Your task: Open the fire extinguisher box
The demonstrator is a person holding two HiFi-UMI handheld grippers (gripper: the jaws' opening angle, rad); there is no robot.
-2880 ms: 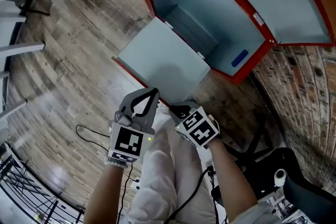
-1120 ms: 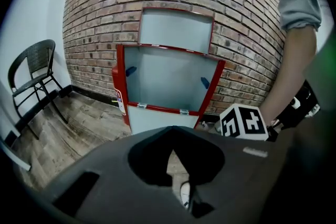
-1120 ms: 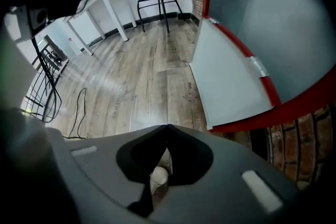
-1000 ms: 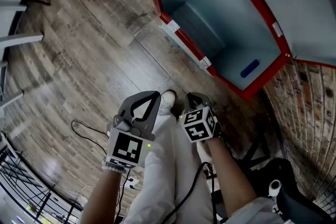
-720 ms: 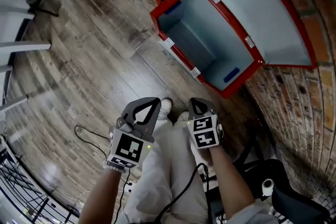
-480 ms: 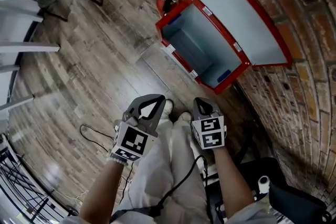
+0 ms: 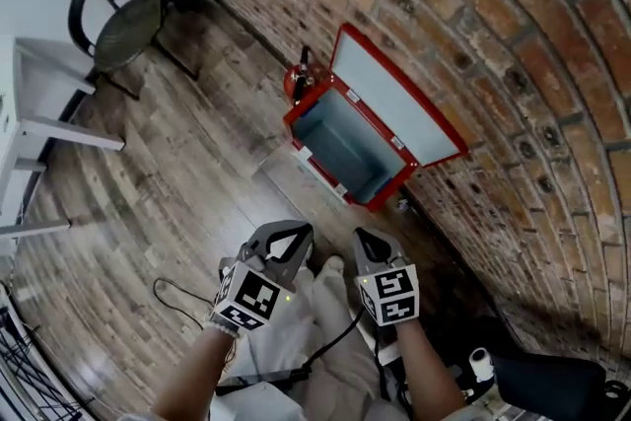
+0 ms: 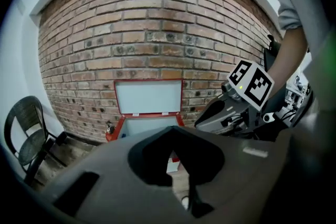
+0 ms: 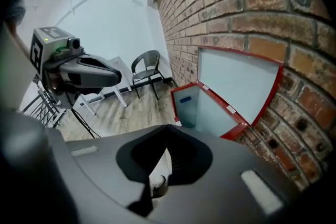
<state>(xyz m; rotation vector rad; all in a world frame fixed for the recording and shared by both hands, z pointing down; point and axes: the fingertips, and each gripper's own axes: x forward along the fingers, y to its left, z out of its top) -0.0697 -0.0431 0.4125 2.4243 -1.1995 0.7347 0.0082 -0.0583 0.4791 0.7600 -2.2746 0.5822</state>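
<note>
**Box stands open, both grippers clear of it**

The fire extinguisher box (image 7: 317, 165) sits on the floor against the brick wall (image 7: 513, 64), its long axis running along the wall. Its lid (image 7: 389, 108) is raised and leans back on the bricks, and the pale interior looks empty. A red fire extinguisher (image 7: 297, 82) stands just beside the box's far end. The box lies ahead of and below both grippers, which are well apart from it. The right hand-held gripper (image 7: 365, 237) appears slightly nearer the box's near corner than the left hand-held gripper (image 7: 296, 230). Each has its jaws closed together on nothing and touches nothing. Judging by the raised lid, the opening is done.
</note>
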